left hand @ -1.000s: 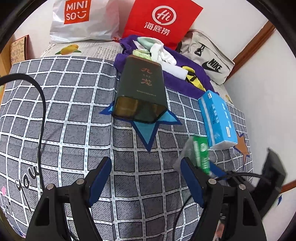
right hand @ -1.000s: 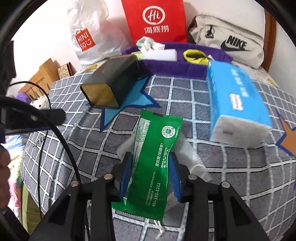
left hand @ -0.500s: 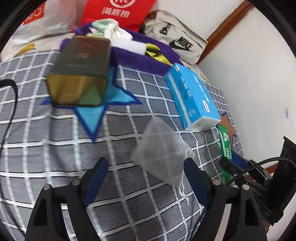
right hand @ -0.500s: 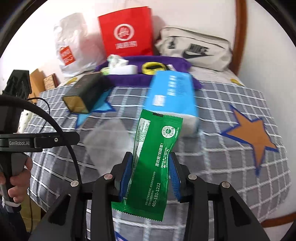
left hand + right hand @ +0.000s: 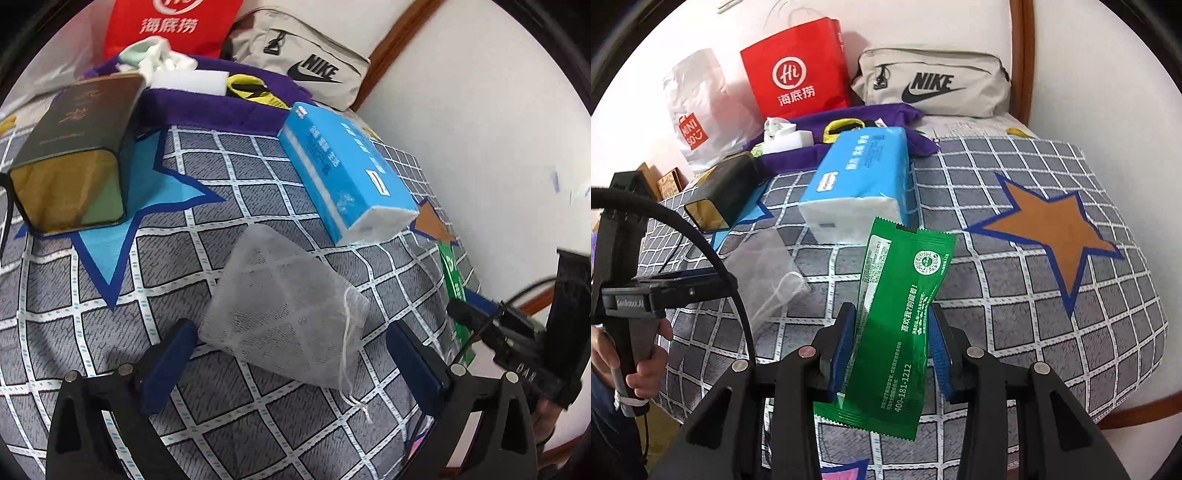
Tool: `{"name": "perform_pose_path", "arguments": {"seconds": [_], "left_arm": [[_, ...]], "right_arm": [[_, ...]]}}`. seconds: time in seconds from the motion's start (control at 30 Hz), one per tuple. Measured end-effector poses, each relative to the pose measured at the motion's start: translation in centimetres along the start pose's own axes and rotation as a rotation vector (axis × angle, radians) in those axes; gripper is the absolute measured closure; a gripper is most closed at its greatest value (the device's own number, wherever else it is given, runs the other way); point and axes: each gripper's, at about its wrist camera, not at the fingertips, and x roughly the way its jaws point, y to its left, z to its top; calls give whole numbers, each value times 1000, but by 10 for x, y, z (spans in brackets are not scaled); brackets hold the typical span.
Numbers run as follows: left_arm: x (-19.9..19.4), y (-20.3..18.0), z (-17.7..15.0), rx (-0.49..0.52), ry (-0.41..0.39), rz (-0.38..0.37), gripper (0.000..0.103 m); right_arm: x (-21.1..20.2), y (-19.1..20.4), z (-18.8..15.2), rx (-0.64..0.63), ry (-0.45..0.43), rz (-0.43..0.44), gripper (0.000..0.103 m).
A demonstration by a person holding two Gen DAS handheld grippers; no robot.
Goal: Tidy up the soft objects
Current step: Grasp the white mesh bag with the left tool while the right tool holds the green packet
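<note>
Beside the blue tissue pack, the mesh bag now lies uncovered between the left tool's spread fingers; the right tool stays clamped on the lifted green packet.

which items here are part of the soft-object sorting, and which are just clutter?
In play:
green packet, clamped in right gripper
mesh drawstring bag, between open left gripper fingers
blue tissue pack

Lying about:
dark tin box
red paper bag
Nike pouch
white Miniso bag

Left gripper fingers spread wide, right gripper fingers clamped
</note>
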Motion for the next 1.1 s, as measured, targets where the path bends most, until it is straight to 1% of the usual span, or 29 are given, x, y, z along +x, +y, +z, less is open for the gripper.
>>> {"name": "perform_pose_path", "arguments": {"seconds": [0.17,0.2,0.27,0.37,0.43,0.63,0.87,1.03,1.07,1.1], "left_arm": [[5,-11,0,79,26,25,0],[6,-13,0,100,32,40,0],[10,-21,-2,145,54,87,0],[17,-34,-6,230,81,185,0],[22,-39,-9,265,93,232,0],[29,-48,-13,321,98,322,0],[26,-46,-17,300,55,330,0],[28,-48,-14,295,66,348,0],[29,-49,-14,297,71,353,1],[28,-50,-13,298,75,353,6]], "right_arm": [[1,-5,0,15,-1,-2,64],[2,-5,0,15,-1,-3,64],[3,-7,-1,18,2,-4,64],[4,-7,-2,17,7,-2,64],[5,-8,-3,23,9,-2,64],[8,-13,-6,39,23,6,64],[11,-13,-8,46,26,27,64],[13,-10,-9,37,32,35,64],[13,-9,-9,34,32,38,64],[12,-8,-9,31,32,36,64]]}}
